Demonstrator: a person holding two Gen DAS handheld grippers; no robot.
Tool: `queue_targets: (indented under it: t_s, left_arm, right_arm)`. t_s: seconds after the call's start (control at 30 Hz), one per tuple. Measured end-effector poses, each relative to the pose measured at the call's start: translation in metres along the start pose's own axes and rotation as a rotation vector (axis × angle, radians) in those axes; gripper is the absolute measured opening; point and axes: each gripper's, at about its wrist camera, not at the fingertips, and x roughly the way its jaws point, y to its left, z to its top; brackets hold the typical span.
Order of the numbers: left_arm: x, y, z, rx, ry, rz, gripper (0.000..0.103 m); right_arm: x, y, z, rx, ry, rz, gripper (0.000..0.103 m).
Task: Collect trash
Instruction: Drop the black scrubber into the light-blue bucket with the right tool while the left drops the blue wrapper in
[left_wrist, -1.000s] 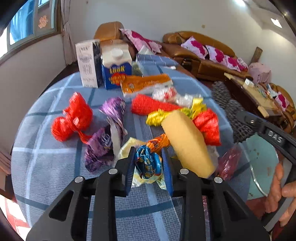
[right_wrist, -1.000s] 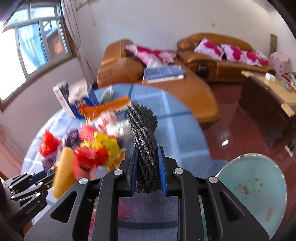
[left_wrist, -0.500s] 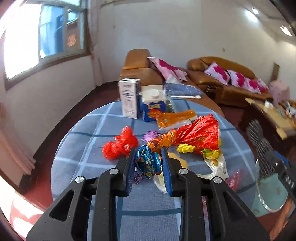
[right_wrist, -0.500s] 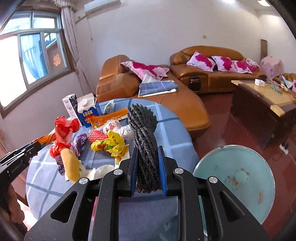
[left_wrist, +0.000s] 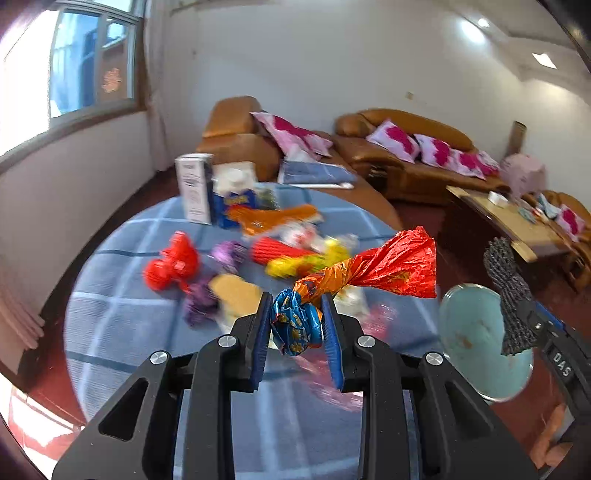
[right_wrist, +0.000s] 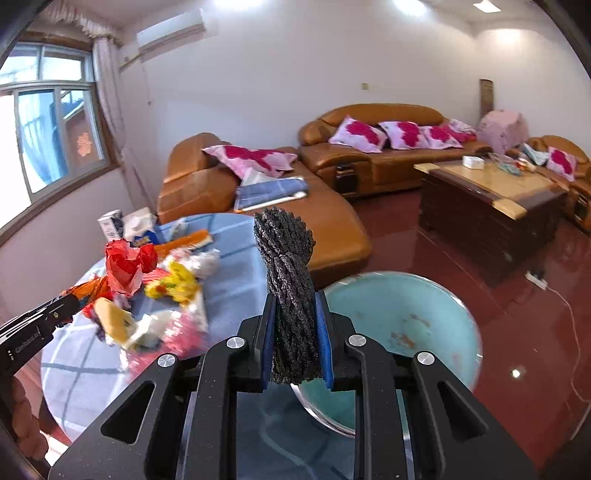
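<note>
the left gripper (left_wrist: 297, 326) pinches a twisted blue, orange and red foil wrapper (left_wrist: 354, 280), lifted above the blue checked table (left_wrist: 122, 310). the right gripper (right_wrist: 294, 343) clamps a black mesh net (right_wrist: 288, 280) over the near rim of the teal basin (right_wrist: 413, 314) beside the table, where other wrappers (left_wrist: 291, 258) lie.

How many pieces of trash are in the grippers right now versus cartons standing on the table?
Held in the left gripper: 1, twisted foil wrapper
Held in the right gripper: 1, black foam net
Cartons standing on the table: 2, white carton and blue carton
Total: 4
</note>
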Motion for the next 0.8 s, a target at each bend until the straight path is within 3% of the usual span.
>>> queue_targets:
  t_s: [0.37,0.8]
  left_arm:
    - [0.016,-0.068,-0.011,0.101,0.049,-0.065,0.027]
    - [0.040,-0.150,-0.013,0.235,0.081,-0.108,0.027]
  right_arm:
    - [0.001,-0.057,-0.016,0.097,0.041,-0.139,0.021]
    - [0.017,-0.097,-0.029,0.182,0.099,-0.183,0.022]
